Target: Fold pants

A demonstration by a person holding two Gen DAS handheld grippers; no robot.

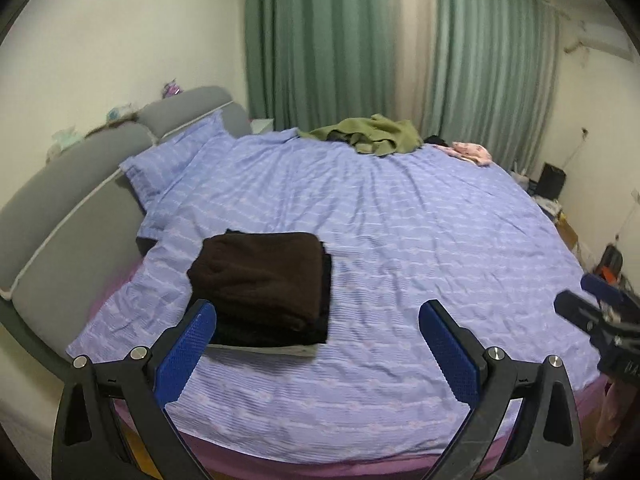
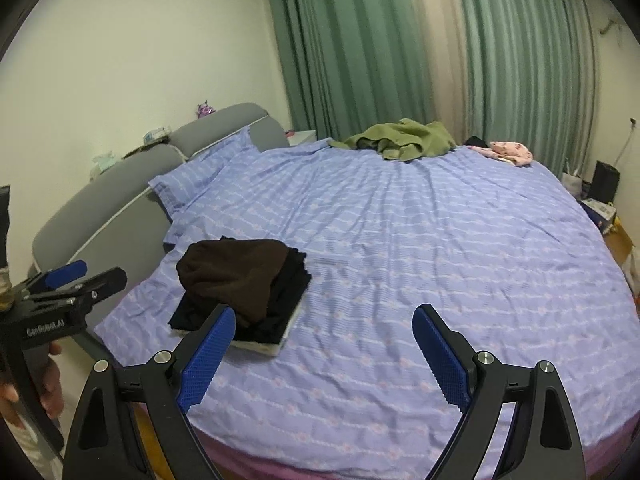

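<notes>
1. Your left gripper (image 1: 318,354) had its jaws spread wide with nothing between them; only bedsheet showed in the gap. I judged this a hands-off posture, since the fold looked finished.
2. Your right gripper (image 2: 324,354) likewise stood with jaws wide and empty, its blue pads (image 2: 208,360) clear of any cloth.
3. The brown pants (image 1: 260,280) lay folded into a compact rectangle on top of a stack of dark folded clothes (image 2: 288,280), at about 10 o'clock from the left gripper's gap. The placement read as deliberate: a stack keeps finished items together, near the bed's (image 1: 400,240) edge and within your reach.
4. A pale flat item sat under the stack; what it was I could not tell.
5. A crumpled green garment (image 1: 372,134) waited at 12 o'clock on the far side of the bed, with a pink garment (image 1: 472,152) just beside it at 1 o'clock. Both lay well apart from the stack, likely unsorted laundry.
6. Both grippers stood back from the stack, pointed down over the bed.
</notes>
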